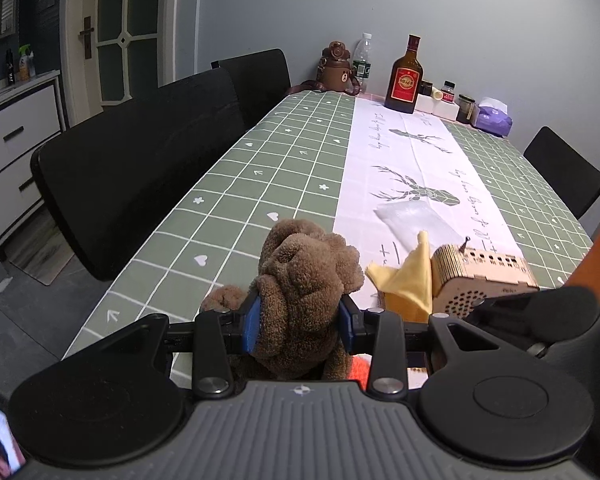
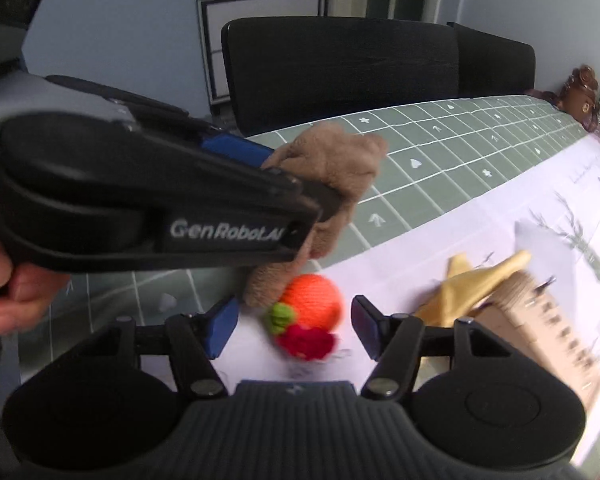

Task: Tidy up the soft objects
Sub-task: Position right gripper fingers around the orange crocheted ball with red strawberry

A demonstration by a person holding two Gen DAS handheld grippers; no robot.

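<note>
My left gripper (image 1: 299, 320) is shut on a brown plush bear (image 1: 304, 280) and holds it over the near end of the table; the right wrist view shows the same gripper from the side with the bear (image 2: 332, 172) in its blue pads. My right gripper (image 2: 293, 330) is open, its jaws on either side of an orange knitted ball with a green and red tassel (image 2: 310, 302) that lies on the white runner. A yellow cloth (image 1: 406, 280) lies beside a wooden box (image 1: 484, 276); the cloth also shows in the right wrist view (image 2: 472, 284).
The table has a green grid cloth (image 1: 260, 168) with a white runner. A clear plastic bag (image 1: 416, 220) lies mid-table. Bottles (image 1: 405, 76), jars and a tissue pack (image 1: 494, 118) stand at the far end. Black chairs (image 1: 140, 184) line the left side. An orange bag (image 1: 596, 264) is at right.
</note>
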